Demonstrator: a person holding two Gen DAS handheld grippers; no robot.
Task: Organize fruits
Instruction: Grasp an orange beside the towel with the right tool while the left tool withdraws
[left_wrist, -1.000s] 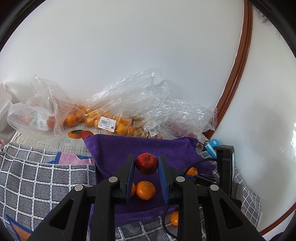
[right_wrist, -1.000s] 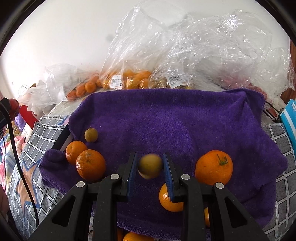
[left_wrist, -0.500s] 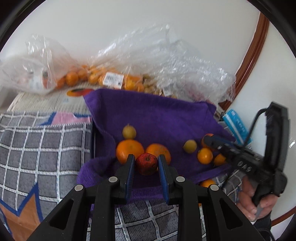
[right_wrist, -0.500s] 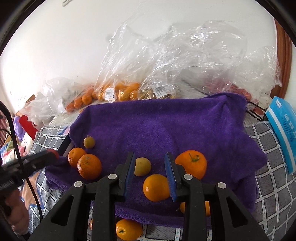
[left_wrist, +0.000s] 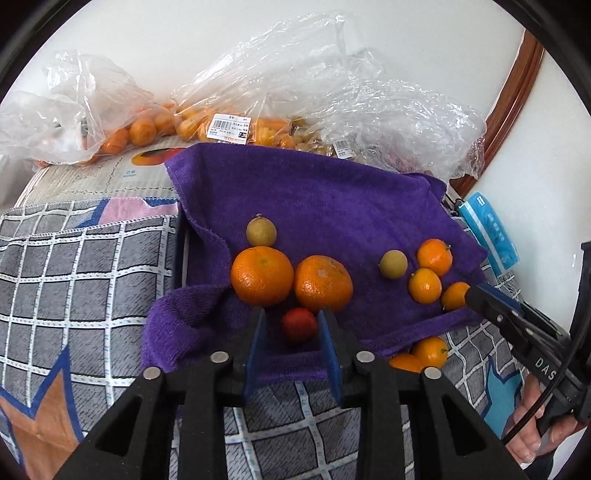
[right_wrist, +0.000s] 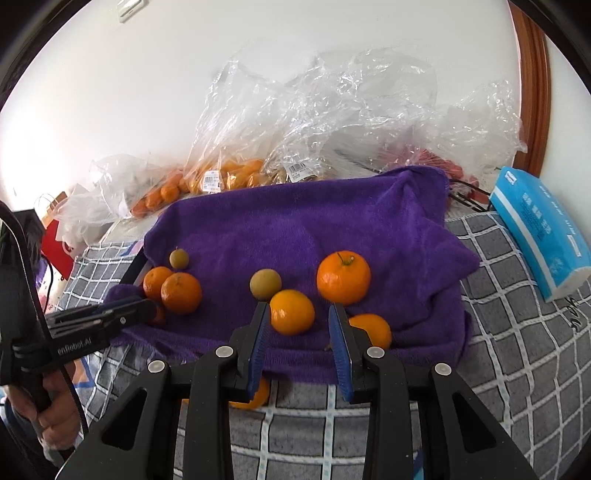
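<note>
Purple towel (left_wrist: 332, 206): upper half bare, fruit along its lower edge; front hem overhangs the checked cloth (left_wrist: 92, 288).

Left tool (left_wrist: 290, 325), lower centre of its view: jaws have just been opening, now slightly spread, small red fruit (left_wrist: 299, 325) lying between the pads on the towel, below two large oranges (left_wrist: 262, 275).

Right tool (right_wrist: 299, 319), lower centre of its view: jaws spread, gripping nothing; an orange (right_wrist: 291, 311) beyond the tips, a yellow-brown fruit (right_wrist: 265, 283) just up-left.

Clear plastic bags (right_wrist: 236, 162) at the towel's far edge hold oranges.
</note>
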